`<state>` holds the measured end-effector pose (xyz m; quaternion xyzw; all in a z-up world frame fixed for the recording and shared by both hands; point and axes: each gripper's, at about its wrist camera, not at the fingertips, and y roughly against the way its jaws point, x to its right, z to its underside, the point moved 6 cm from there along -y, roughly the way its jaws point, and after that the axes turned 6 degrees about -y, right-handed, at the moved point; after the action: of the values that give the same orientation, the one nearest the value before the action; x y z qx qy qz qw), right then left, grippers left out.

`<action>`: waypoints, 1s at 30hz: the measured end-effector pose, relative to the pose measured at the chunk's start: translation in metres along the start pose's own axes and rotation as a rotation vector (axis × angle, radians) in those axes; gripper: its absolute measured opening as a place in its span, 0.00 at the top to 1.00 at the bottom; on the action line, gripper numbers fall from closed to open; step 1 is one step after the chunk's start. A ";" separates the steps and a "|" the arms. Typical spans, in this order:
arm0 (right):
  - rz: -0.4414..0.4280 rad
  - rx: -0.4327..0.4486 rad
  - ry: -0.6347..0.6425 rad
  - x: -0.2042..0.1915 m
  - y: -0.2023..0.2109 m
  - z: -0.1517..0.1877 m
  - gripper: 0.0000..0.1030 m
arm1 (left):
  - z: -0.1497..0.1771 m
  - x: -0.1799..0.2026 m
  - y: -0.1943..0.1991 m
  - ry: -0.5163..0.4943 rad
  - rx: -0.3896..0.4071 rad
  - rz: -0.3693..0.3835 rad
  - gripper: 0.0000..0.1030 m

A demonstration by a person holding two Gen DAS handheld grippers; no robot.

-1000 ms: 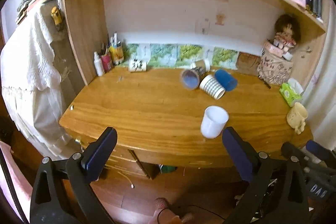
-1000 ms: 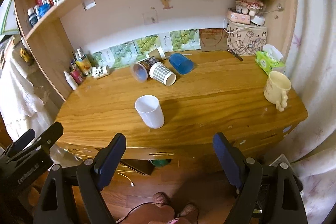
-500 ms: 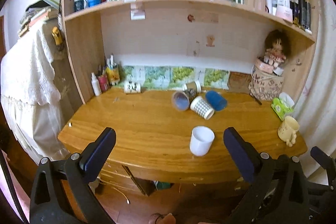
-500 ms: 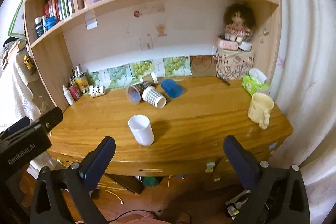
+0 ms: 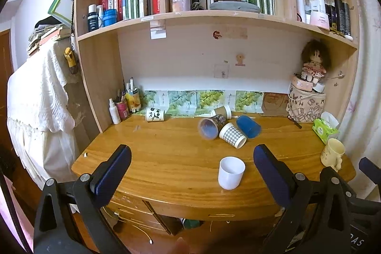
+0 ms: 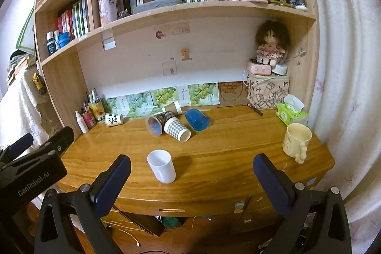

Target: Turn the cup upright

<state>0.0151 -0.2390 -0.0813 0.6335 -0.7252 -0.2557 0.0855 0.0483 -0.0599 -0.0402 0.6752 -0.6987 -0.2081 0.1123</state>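
A white cup (image 5: 231,172) stands upright near the front edge of the wooden desk (image 5: 166,158); it also shows in the right wrist view (image 6: 162,166). Behind it lie several cups on their sides: a dark patterned cup (image 5: 210,126), a checked cup (image 5: 233,135), a blue cup (image 5: 248,126) and a brown paper cup (image 5: 221,111). My left gripper (image 5: 190,173) is open and empty, held back in front of the desk. My right gripper (image 6: 190,173) is open and empty too, also off the desk's front edge.
A cream mug (image 6: 296,142) stands at the desk's right end beside a green tissue pack (image 6: 291,112). A panda cup (image 5: 154,114) lies at the back left by bottles and pens (image 5: 122,106). A doll on a box (image 5: 307,97) is at back right. Shelves hang overhead.
Both grippers have pulled back and tilted up, so the desk looks smaller and lower and more of the bookshelf shows. The cups have not moved.
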 end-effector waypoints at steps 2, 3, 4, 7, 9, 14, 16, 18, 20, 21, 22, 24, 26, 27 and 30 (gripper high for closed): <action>-0.004 0.003 -0.001 0.001 -0.001 -0.001 0.00 | -0.002 0.001 -0.001 0.001 0.004 0.004 0.00; -0.003 0.008 -0.002 0.002 0.000 -0.002 0.00 | -0.002 0.002 -0.002 0.003 0.005 0.010 0.00; -0.004 0.012 -0.001 0.002 0.000 -0.002 0.00 | -0.002 0.003 -0.002 0.002 0.005 0.013 0.00; -0.005 0.020 0.004 0.003 0.000 -0.004 0.00 | -0.004 0.005 -0.004 0.002 0.007 0.020 0.00; -0.006 0.021 0.010 0.003 -0.001 -0.005 0.00 | -0.005 0.007 -0.005 0.003 0.009 0.027 0.00; -0.005 0.020 0.014 0.003 -0.002 -0.005 0.00 | -0.006 0.009 -0.006 0.003 0.011 0.031 0.00; -0.003 0.019 0.017 0.003 -0.002 -0.005 0.00 | -0.006 0.012 -0.006 0.002 0.013 0.031 0.00; -0.005 0.019 0.021 0.004 -0.003 -0.006 0.00 | -0.006 0.012 -0.006 0.002 0.012 0.029 0.00; -0.008 0.019 0.026 0.004 -0.003 -0.006 0.00 | -0.006 0.012 -0.006 0.005 0.010 0.031 0.00; -0.010 0.018 0.030 0.004 -0.003 -0.007 0.00 | -0.006 0.012 -0.006 0.006 0.011 0.033 0.00; -0.013 0.017 0.036 0.004 -0.004 -0.007 0.00 | -0.005 0.012 -0.006 0.009 0.010 0.033 0.00; -0.022 0.013 0.046 0.003 -0.004 -0.007 0.00 | -0.004 0.012 -0.006 0.015 0.006 0.038 0.00; -0.030 0.014 0.055 0.002 -0.003 -0.006 0.00 | -0.003 0.013 -0.005 0.024 -0.001 0.050 0.00; -0.031 0.016 0.059 0.002 -0.001 -0.006 0.00 | -0.002 0.013 -0.005 0.026 -0.005 0.049 0.00; -0.033 0.012 0.065 0.002 0.002 -0.005 0.00 | 0.001 0.013 0.000 0.032 -0.017 0.045 0.00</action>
<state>0.0151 -0.2418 -0.0763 0.6541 -0.7130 -0.2317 0.1009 0.0473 -0.0722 -0.0430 0.6614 -0.7101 -0.2007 0.1340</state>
